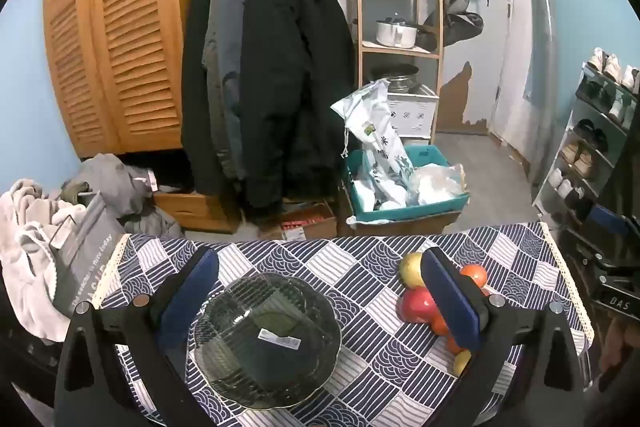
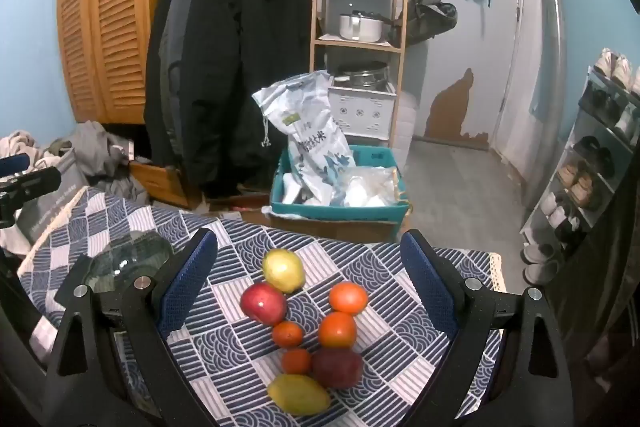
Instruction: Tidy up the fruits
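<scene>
Where the right pad (image 1: 452, 301) blocks, fruits (image 1: 416, 301) partly hidden.

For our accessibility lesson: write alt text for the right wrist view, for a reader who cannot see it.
Eight pieces of fruit lie clustered on a blue-and-white patterned tablecloth, framed by the open right claw, which holds nothing. A glass bowl sits at left; behind are hanging coats and a wooden shelf.

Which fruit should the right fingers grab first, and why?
Probably lower the open right gripper onto the red apple: it lies between the fingers, nothing is held, and the glass bowl sits empty to its left.
</scene>
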`<state>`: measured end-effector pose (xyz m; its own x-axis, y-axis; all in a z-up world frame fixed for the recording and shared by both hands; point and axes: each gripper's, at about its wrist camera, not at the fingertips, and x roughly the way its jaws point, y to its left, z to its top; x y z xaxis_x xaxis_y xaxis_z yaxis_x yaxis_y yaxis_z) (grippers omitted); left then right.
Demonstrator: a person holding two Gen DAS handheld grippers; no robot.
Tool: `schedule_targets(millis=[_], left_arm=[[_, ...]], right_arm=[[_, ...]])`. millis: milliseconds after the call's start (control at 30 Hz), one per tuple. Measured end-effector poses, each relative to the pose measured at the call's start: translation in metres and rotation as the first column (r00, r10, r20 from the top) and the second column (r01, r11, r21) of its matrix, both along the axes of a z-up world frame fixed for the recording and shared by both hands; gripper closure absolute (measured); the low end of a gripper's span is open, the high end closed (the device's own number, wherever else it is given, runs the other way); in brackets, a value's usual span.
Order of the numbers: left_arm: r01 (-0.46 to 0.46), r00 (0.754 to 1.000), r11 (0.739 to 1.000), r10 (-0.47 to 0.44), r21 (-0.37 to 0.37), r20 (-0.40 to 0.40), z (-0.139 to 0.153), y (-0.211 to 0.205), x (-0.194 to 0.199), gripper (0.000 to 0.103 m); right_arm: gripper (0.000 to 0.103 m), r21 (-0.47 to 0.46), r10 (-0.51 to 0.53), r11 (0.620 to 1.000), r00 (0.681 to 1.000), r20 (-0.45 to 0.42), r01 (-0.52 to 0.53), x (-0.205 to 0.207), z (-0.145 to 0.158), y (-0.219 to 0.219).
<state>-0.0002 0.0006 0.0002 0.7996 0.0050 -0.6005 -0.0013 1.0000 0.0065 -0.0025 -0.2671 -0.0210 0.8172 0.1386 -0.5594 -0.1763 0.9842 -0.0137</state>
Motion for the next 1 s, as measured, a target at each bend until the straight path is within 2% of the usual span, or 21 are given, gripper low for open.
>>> schedule_targets(millis=[1000], left_arm=[[-0.004, 1.0, 1.0, 0.003, 0.011, 0.002, 0.0006, 0.0027, 0.0017, 0.001]], right_arm=[[0.012, -0.015, 0.0, 1.0, 1.0, -0.002, 0.0, -0.0001, -0.0017, -0.0006]])
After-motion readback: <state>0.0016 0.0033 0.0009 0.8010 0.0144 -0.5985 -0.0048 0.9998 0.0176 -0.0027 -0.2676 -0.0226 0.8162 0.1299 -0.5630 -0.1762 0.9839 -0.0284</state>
